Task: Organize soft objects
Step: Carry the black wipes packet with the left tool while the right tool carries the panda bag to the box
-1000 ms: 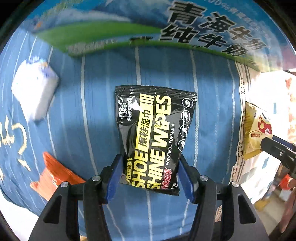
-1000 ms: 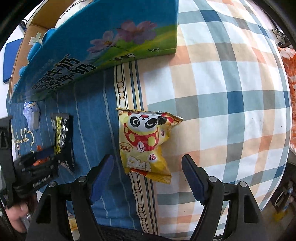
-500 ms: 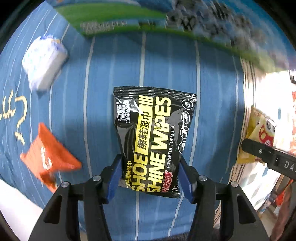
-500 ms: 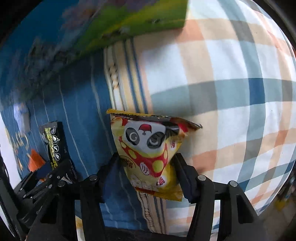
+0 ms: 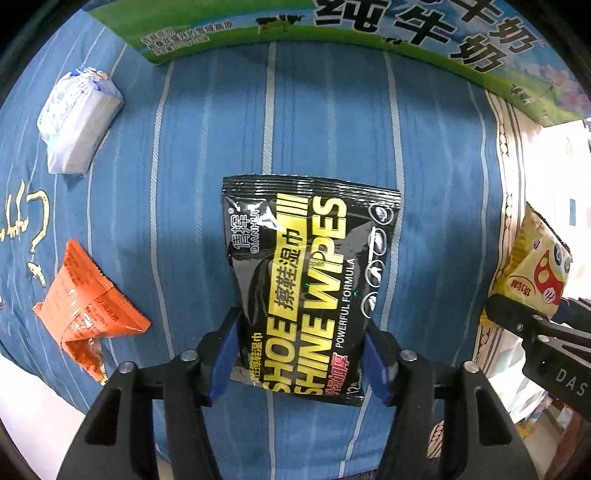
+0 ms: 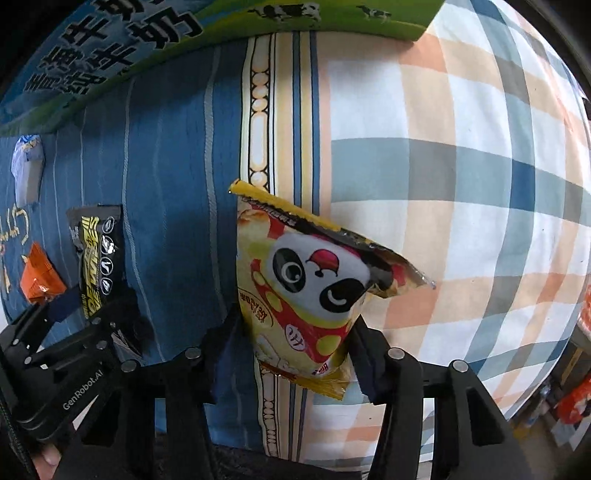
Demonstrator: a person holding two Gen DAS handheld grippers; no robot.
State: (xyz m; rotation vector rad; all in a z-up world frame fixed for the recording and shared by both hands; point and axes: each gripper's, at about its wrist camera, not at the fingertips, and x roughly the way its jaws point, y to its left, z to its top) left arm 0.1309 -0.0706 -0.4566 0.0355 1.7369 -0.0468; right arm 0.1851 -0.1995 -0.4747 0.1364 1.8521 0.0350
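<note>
My left gripper (image 5: 301, 350) is shut on the lower end of a black shoe shine wipes pack (image 5: 310, 273) and holds it over the blue striped cloth; the pack also shows in the right wrist view (image 6: 96, 258). My right gripper (image 6: 295, 347) is shut on a yellow panda snack bag (image 6: 306, 291), lifted and tilted; the bag also shows in the left wrist view (image 5: 532, 273). A white tissue pack (image 5: 77, 122) and an orange packet (image 5: 83, 310) lie on the cloth at the left.
A milk carton box (image 5: 369, 33) with blue and green print stands along the far edge, and it also shows in the right wrist view (image 6: 147, 48). The bedding is blue striped (image 5: 184, 184) on the left and plaid (image 6: 461, 184) on the right. The bed's near edge is just below the grippers.
My right gripper has closed on the panda snack bag and raised it. My left gripper keeps its hold on the wipes pack and has drawn back, so more of the cloth shows.
</note>
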